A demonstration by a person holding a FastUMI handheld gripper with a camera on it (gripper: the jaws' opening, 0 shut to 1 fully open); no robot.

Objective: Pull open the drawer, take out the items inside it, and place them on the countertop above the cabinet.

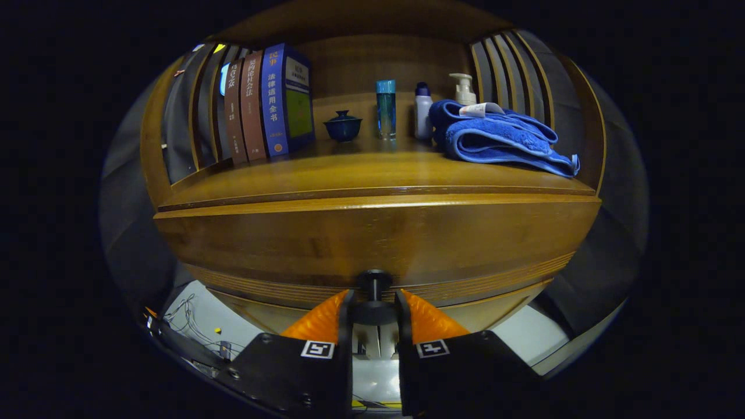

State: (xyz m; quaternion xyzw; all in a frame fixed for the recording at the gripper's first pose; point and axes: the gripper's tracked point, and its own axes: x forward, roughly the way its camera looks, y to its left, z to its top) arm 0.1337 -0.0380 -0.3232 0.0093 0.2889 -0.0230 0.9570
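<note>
Between the fingertips [373, 308], closed on the dark knob [373, 280] of the drawer [372, 244], gripped square-on, apparently to pull straight out. Still shut flush under the countertop [372, 174], contents hidden. Beyond, lined along the back: books [268, 102], lidded cup [343, 125], bottles [385, 109], folded towel [500, 139], leaving the front edge free for unloading.

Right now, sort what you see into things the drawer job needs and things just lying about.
For the job:
- drawer, not yet pulled out
- its dark knob, with the claw shut on it
- countertop

Just lying about:
- books
- lidded teacup
- tall bottle
- small white bottle
- pump bottle
- folded blue towel
</note>
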